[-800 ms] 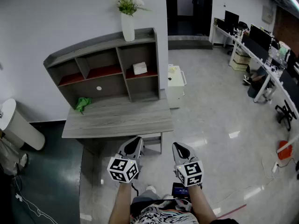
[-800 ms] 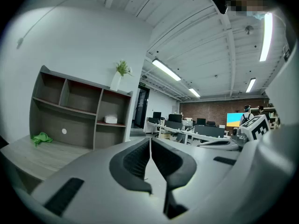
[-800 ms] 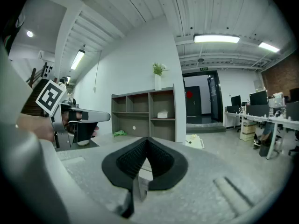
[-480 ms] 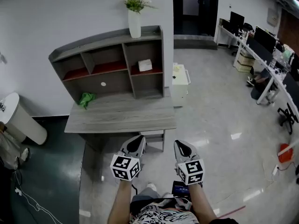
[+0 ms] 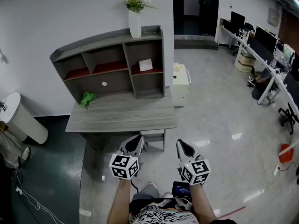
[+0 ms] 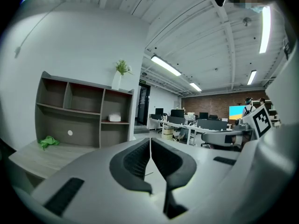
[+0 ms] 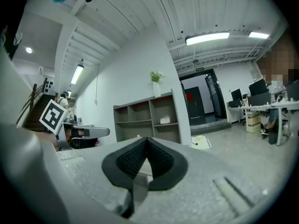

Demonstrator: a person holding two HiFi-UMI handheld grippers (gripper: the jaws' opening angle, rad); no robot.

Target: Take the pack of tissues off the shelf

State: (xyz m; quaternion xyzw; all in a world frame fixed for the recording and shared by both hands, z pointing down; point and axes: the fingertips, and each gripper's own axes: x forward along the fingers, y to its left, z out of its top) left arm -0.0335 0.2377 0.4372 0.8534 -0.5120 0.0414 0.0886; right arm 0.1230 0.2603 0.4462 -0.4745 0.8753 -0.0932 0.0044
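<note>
Two grippers, left (image 5: 135, 141) and right (image 5: 183, 146), low before grey wood-grain desk (image 5: 122, 117); ribbed black pads pressed together, nothing between. Cubes bear black-and-white square markers. White boxy pack of tissues (image 5: 145, 65) on red board, upper right compartment of grey shelf (image 5: 105, 40), well apart from both.

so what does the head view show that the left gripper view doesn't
Only the head view: the round white bin left of the desk and the low white cabinet right of the shelf.

Only the left gripper view: ceiling strip lights, the far brick wall with a lit screen, and the left gripper close up, jaws shut on nothing.

Both: the shelf, the pack of tissues in its right column, the vase on top, the green cloth on the desk.
</note>
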